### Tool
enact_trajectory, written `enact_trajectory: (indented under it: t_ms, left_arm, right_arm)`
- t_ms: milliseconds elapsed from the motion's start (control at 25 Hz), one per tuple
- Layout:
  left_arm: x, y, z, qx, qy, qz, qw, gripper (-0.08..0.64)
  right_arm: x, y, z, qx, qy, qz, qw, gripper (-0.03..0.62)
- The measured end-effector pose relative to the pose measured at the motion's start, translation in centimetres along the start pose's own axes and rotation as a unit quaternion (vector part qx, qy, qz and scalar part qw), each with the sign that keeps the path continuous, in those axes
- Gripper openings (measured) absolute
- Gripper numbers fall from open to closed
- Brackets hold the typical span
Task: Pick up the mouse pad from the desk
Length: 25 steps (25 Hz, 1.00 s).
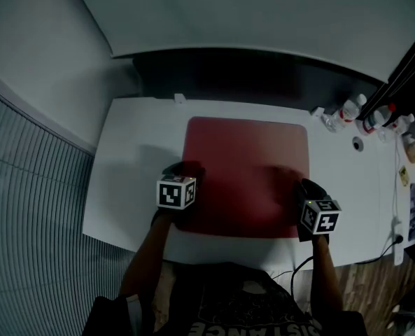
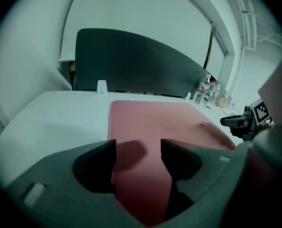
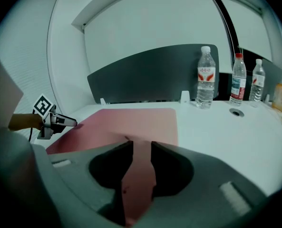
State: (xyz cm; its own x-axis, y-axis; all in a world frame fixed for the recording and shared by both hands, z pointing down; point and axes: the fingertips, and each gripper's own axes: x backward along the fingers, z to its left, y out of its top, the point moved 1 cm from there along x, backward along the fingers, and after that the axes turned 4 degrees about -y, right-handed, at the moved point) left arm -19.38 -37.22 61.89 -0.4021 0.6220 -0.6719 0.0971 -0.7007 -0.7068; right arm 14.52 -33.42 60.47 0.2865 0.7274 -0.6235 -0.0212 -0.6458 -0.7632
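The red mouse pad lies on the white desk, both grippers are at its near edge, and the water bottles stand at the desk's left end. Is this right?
Not quite: the head view shows the water bottles at the right end of the desk, not the left. The mouse pad does lie on it, with the left gripper and right gripper at its near edge.

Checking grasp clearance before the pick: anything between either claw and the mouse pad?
Nothing visible. The mouse pad lies bare on the desk. The left claw is open at the pad's near left edge, and the right claw is open at its near right corner. The bottles stand well off at the desk's back right.
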Motion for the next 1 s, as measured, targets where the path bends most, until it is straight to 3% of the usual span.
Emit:
enact_trajectory:
  t_ms: [160,440,680,880,1000]
  left_arm:
    - [-0.5,0.6,1.0,0.008,0.003,-0.017,0.9998,0.308]
    - [-1.5,-0.4,2.1,-0.014,0.022,0.009,0.9996,0.311]
    - [-1.5,-0.7,2.0,-0.049,0.035,-0.002,0.9982,0.311]
    - [-1.4,-0.3,1.6,-0.076,0.056,-0.018,0.9953,0.311]
    - [-1.4,-0.5,1.7,-0.074,0.056,-0.013,0.9956,0.308]
  right_arm:
    - [-0.8,-0.2,-1.7,-0.008,-0.013,0.005,1.000,0.141]
    - [-2.0,-0.4,-4.4,0.012,-0.048,0.028,0.998,0.239]
    - [-3.4,-1.3,-4.5,0.000,-0.043,0.045,0.998,0.245]
    - [-3.5,-1.1,-5.0,0.028,-0.059,0.053,0.996,0.245]
    - [-3.7,-1.4,-4.7,0.016,-0.053,0.058,0.997,0.245]
